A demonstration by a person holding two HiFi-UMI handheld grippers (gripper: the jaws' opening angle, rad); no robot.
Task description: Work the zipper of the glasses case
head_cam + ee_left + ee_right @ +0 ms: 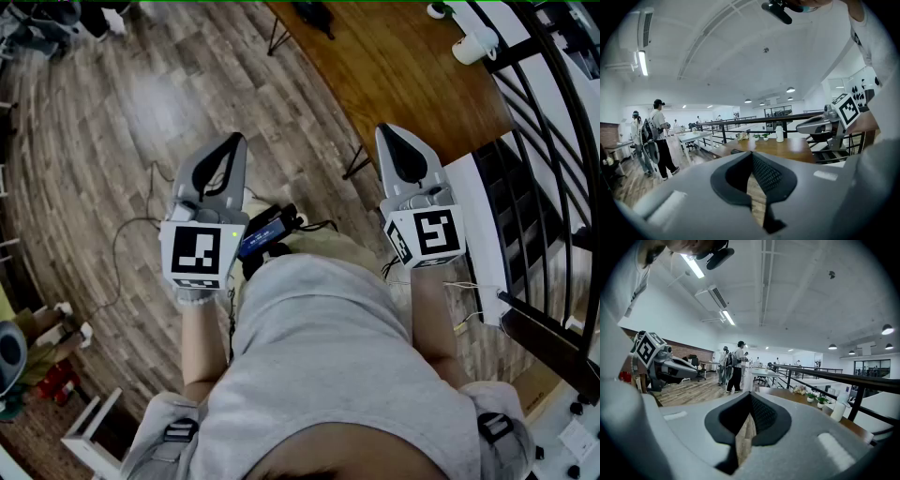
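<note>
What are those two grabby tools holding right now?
Nothing. The left tool and the right tool are both shut, with nothing between their jaws. They are just held up in the air.

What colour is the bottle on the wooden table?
White. The bottle shows best in the left gripper view.

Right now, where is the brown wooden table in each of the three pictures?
Head view: wooden table at the top, right of centre.
Left gripper view: wooden table mid-picture, slightly right.
Right gripper view: wooden table right of centre, below the middle.
Shared landmark: the black railing beside the table.
</note>
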